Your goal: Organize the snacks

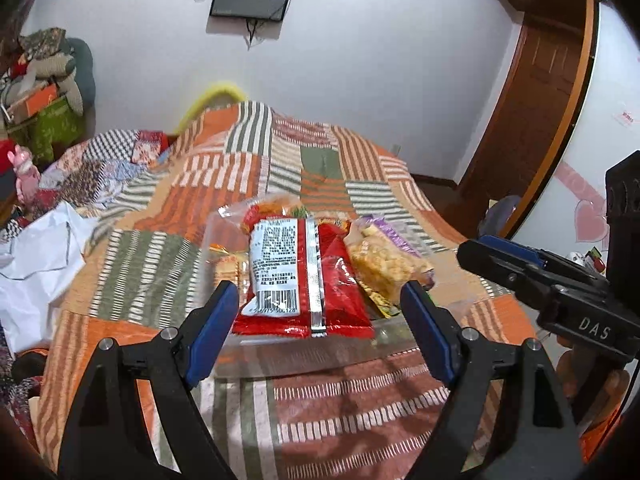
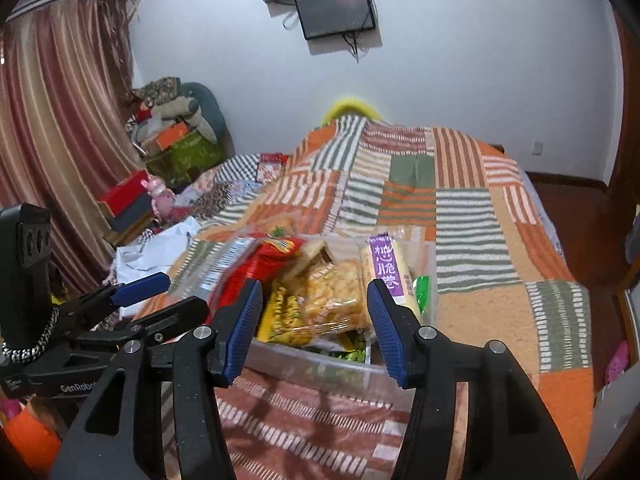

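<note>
A clear plastic box [image 1: 304,354] [image 2: 320,368] full of snack packs sits on the patchwork bedspread. A red pack [image 1: 296,276] with a white barcode label lies on top at its left; in the right wrist view it shows blurred [image 2: 256,264]. Beside it lie a yellow puffed-snack bag [image 1: 384,268] [image 2: 332,292] and a purple-labelled roll pack [image 2: 388,276]. My left gripper [image 1: 320,328] is open, its blue pads either side of the red pack, just short of it. My right gripper [image 2: 316,328] is open above the box's near edge, holding nothing.
The orange, green and white striped bedspread [image 1: 320,168] [image 2: 480,240] covers the bed. A white plastic bag [image 1: 36,272] lies at the left. Boxes and a pink toy [image 2: 160,196] stand by the curtain. A wooden door [image 1: 532,92] is at the right.
</note>
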`<state>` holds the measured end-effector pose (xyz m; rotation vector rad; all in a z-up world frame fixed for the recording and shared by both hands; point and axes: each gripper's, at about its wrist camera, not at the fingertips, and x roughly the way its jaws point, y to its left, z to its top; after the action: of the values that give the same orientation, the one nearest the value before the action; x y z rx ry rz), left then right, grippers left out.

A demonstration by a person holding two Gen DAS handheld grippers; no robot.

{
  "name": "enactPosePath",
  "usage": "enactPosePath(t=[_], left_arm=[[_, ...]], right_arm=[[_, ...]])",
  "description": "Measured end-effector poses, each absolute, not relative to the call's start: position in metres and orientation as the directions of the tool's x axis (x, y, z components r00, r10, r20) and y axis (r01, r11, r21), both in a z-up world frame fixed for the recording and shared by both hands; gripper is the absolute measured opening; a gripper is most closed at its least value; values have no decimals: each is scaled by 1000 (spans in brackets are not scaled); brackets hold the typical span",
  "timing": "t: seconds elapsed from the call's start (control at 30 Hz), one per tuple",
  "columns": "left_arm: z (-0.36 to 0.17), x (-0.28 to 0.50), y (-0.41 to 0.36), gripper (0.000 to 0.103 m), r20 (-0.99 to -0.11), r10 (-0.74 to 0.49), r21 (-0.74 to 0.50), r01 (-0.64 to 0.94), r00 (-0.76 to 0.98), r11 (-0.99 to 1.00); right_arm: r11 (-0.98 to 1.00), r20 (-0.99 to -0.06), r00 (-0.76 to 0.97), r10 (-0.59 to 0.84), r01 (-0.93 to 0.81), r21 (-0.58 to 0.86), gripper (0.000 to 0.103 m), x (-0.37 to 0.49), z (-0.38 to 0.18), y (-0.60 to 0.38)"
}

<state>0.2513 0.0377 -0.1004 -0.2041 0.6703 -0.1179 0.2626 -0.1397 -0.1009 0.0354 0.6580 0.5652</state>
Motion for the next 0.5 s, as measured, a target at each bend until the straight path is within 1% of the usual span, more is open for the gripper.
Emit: enactPosePath(t=[0.07, 0.2, 0.37, 0.5], left_arm=[[-90, 242, 39, 83, -584, -157, -213, 37, 796, 976], [-58, 211, 37, 83, -508, -120, -170, 37, 853, 985], [-29, 179, 32, 83, -444, -88, -119, 39, 892, 992], [-11, 150, 30, 83, -397, -70, -89, 38, 915, 995]], right_arm=[[839, -551, 649, 525, -502, 210, 52, 252, -93, -141], [833, -502, 678, 537, -520, 190, 55, 225, -76, -145], [836, -432, 724, 538, -524, 164, 56, 191, -57, -151], [836, -374, 751, 545, -524, 166, 63, 167, -46, -159]])
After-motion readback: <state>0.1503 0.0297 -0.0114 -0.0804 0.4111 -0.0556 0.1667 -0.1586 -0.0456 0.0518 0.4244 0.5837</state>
